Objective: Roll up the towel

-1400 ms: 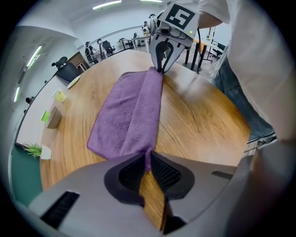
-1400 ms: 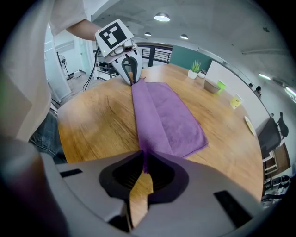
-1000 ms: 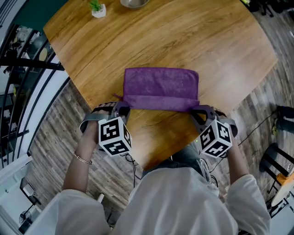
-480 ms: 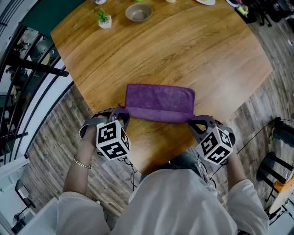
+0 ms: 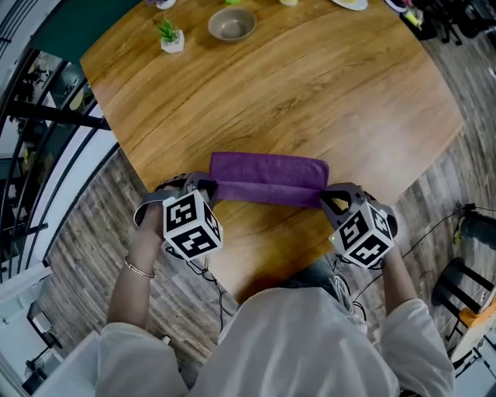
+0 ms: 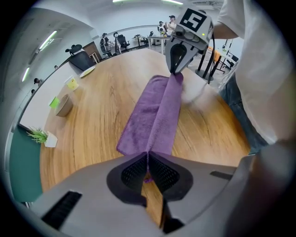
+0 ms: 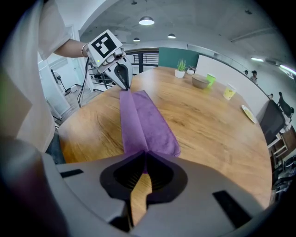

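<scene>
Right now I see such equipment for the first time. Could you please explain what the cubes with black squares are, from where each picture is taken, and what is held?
There is no robot. A person holds a two-jaw gripper in each hand; the marked cubes are parts of them. The head view comes from a camera on the person's head, looking down. The two gripper views come from cameras riding on the grippers, looking along the jaws. On the wooden table lies a purple towel, partly folded over. The left gripper and the right gripper are each shut on one end of its near edge. Farther back stand a bowl and a small potted plant.
</scene>
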{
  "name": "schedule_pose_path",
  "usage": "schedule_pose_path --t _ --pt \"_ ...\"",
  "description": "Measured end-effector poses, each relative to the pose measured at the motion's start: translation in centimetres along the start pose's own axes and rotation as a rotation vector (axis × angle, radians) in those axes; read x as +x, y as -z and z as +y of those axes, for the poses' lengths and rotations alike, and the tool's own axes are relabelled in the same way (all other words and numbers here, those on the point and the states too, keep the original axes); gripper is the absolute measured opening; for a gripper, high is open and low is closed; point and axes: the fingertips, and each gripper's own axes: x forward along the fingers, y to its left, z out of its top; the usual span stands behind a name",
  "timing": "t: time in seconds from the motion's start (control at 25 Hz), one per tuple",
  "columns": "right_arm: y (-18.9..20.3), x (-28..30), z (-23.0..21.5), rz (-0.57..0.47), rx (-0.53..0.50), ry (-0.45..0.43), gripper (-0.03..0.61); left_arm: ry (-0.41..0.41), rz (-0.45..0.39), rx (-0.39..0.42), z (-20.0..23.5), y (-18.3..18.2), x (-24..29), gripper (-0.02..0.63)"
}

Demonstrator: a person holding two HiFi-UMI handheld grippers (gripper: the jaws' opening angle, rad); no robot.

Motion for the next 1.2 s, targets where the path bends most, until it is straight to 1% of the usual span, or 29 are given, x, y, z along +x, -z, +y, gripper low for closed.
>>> schedule_pose_path --t 0.24,0.44,0.64,0.8,0.92,1.04,1.12,1.2 --pt "0.2 1.4 -1.1 0.013 0.004 -0.006 0.021 0.007 0.033 -0.010 0.9 0.0 1.5 0.015" --pt "0.4 1.9 -1.6 0.008 0.014 0.008 0.028 -0.003 0.045 0.009 1.1 0.0 2.2 0.015" --pt "0.3 1.3 -1.9 -0.009 0.034 0.036 0.044 -0.015 0.005 -0.021 1.4 -0.1 1.8 0.020" --pt "0.2 -0.1 -2.3 -0.030 0.044 0.076 0.054 -0.043 -0.023 -0.048 1.6 0.2 0.5 0.035" --pt "-0.1 -1.4 -1.7 -0.048 0.038 0.093 0.060 -0.057 -0.044 -0.059 1.2 0.4 -1.1 0.056" --pt "-0.1 -2.2 -0.3 -0.049 0.010 0.094 0.060 -0.054 -0.072 -0.029 -0.4 0.0 -2.5 0.082" --pt "0.2 -2.1 1.1 -0.041 -0.014 0.084 0.061 -0.037 -0.081 0.009 -2.1 -0.4 -2.6 0.096" --pt "0.6 -1.6 2.5 -0.022 -0.046 0.072 0.060 -0.028 -0.078 0.049 -3.3 -0.5 -2.2 0.097"
